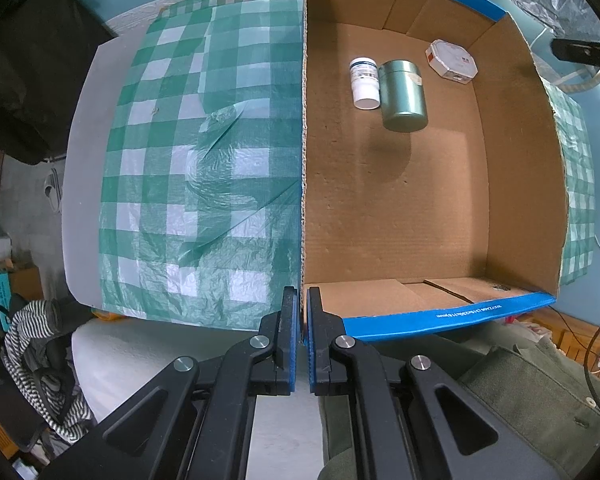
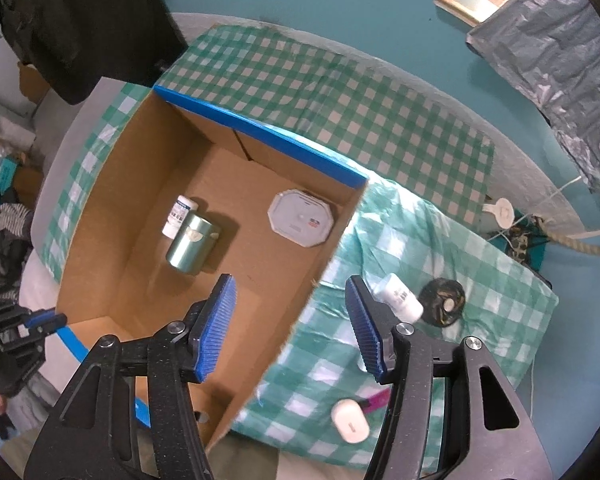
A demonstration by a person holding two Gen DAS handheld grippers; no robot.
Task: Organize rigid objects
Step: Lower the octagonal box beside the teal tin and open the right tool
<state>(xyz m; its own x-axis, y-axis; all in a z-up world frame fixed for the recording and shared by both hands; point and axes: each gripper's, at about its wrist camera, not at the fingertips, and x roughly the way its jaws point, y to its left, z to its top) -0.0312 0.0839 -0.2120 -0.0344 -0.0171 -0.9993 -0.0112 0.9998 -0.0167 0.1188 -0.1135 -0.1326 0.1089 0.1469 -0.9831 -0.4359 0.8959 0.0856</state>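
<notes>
The cardboard box [image 1: 512, 152] is clamped at its near corner by the left gripper [image 1: 302, 300]; the right gripper [image 2: 292, 300] is held apart, empty, above the box's right wall.

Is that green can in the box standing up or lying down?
Lying down. The green can rests on its side on the box floor, beside a white bottle.
</notes>
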